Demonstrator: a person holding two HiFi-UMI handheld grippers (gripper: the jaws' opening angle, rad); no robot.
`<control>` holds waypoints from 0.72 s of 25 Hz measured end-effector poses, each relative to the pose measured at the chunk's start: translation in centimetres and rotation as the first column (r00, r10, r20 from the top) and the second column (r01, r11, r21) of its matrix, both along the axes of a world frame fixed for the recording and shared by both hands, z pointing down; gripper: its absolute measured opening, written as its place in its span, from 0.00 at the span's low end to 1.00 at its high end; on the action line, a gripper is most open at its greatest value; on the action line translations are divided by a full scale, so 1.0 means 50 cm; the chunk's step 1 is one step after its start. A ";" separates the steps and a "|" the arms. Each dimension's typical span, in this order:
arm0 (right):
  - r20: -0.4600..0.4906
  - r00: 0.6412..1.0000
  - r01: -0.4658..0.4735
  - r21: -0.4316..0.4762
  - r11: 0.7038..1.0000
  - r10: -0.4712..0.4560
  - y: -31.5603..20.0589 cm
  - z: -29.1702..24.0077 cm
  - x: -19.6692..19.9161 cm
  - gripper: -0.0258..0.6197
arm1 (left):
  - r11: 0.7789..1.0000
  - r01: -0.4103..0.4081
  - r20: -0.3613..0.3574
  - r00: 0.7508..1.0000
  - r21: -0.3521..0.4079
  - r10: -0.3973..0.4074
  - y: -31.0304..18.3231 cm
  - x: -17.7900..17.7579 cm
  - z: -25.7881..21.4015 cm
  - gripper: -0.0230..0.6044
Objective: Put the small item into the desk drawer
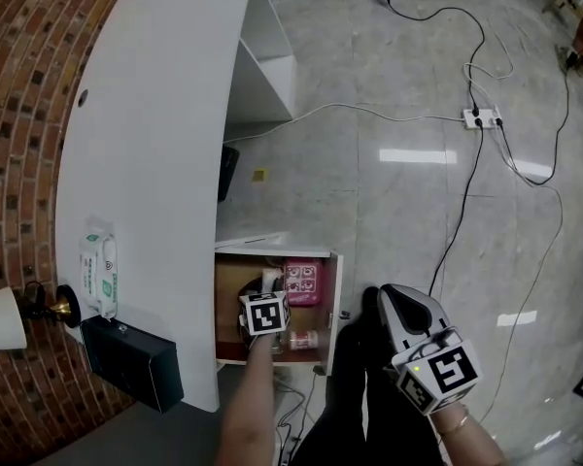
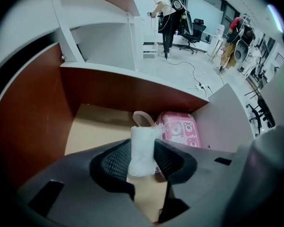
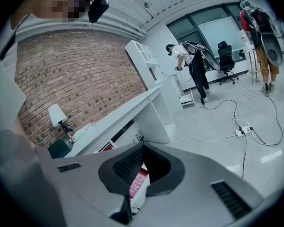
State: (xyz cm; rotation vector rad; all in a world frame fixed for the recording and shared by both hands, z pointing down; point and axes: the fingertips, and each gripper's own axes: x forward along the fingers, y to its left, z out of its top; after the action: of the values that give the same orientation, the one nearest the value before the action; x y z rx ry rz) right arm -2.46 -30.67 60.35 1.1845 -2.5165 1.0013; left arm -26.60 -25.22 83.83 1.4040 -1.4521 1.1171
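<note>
The desk drawer [image 1: 229, 304] stands pulled out below the white desk [image 1: 155, 163], its wooden floor [image 2: 92, 126] showing. My left gripper [image 2: 143, 150] hangs over the drawer, shut on a small white wrapped item [image 2: 143, 145] that stands upright between the black pads. In the head view only the marker cube of the left gripper [image 1: 263, 316] shows above the drawer, and the item is hidden. My right gripper [image 1: 396, 304] is held apart to the right over the floor. Seen along its own jaws, the right gripper [image 3: 141, 150] has its tips together and nothing between them.
A pink printed case [image 2: 181, 129] and a beige loop [image 2: 143, 118] lie at the drawer's back. A small white tube [image 1: 302, 339] lies near its front. Wipes [image 1: 99, 272], a black box [image 1: 136, 360] and a lamp [image 1: 5, 316] sit on the desk. A cable and power strip [image 1: 483, 117] cross the floor.
</note>
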 end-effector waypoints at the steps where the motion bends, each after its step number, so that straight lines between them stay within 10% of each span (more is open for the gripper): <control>1: -0.009 1.000 0.001 -0.005 1.000 -0.001 -0.001 0.004 0.003 0.05 | 1.000 0.005 -0.001 1.000 -0.011 -0.005 0.002 0.000 0.008 0.31; 18: 0.003 1.000 -0.002 -0.023 1.000 0.002 -0.003 0.014 0.018 0.05 | 0.996 -0.028 0.006 1.000 -0.083 0.028 0.005 -0.001 0.043 0.32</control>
State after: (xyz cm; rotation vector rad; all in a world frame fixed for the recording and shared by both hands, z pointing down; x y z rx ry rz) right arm -1.58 -30.84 61.06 1.1806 -2.4996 1.0308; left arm -26.66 -24.99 86.00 1.3678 -1.3793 1.1875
